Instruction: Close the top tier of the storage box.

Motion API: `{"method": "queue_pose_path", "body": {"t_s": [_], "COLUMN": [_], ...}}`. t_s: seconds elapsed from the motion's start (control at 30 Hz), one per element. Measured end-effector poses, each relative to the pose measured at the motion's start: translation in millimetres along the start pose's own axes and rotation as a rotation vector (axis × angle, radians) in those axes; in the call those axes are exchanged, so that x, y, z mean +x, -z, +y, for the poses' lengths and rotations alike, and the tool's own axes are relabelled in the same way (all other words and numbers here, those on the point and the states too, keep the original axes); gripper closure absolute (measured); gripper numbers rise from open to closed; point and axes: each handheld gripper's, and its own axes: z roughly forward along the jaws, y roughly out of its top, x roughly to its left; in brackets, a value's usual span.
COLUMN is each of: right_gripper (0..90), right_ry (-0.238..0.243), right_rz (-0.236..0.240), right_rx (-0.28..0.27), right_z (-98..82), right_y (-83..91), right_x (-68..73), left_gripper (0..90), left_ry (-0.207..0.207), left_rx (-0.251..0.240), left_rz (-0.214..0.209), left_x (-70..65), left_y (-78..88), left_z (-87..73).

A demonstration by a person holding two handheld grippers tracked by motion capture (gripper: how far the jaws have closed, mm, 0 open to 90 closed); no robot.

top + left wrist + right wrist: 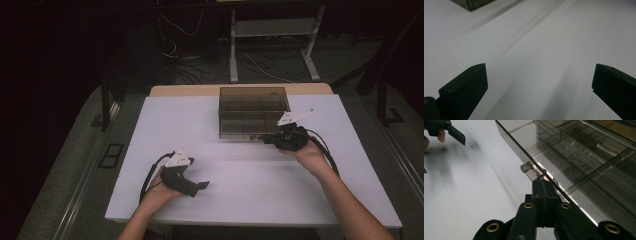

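In the high view, the smoky transparent plastic compartment box (252, 112) sits at the far middle of the white tabletop (240, 195), its long side running across from 9 to 3 o'clock. The right gripper (266, 138) lies at the box's near edge, toward its right front corner, pointing toward 9 o'clock along that edge. The left gripper (202, 186) rests well apart, at about 7 o'clock from the box, pointing toward 3 o'clock over bare tabletop. The right hand (310, 155) is plainly the nearer one, so the coming move, judged as lifting or shifting the lid edge, would fall to it.

In the left gripper view, the left gripper's fingers (464, 92) stand wide apart with nothing between them, bare tabletop beyond. A corner of the box (474, 3) shows at 11 o'clock, far off.

In the right gripper view, the right gripper's fingers (544, 192) are pressed together, their tip meeting the thin front edge of the box's lid (529, 157) next to a small clear plastic latch knob (525, 167), which lies at about 11 o'clock from the tip. Whether they actually pinch the lid edge or merely touch it cannot be told. The lid edge runs away diagonally toward 11 o'clock, and the divided compartments (579, 157) show through it.
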Motion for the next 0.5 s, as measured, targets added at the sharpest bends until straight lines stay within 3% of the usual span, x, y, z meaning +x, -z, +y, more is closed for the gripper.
{"method": "queue_pose_path", "body": {"t_s": [0.5], "right_gripper": [88.9], "right_ry": [-0.019], "right_rz": [-0.031], "right_rx": [-0.014], "right_z": [2.9], "right_y": [-3.3], "right_x": [-7.8], "left_gripper": [0.0], "left_ry": [0.0], "left_rx": [-0.002], "left_rz": [0.001], "left_x": [0.0], "left_y": [0.2], "left_z": [-0.1]}}
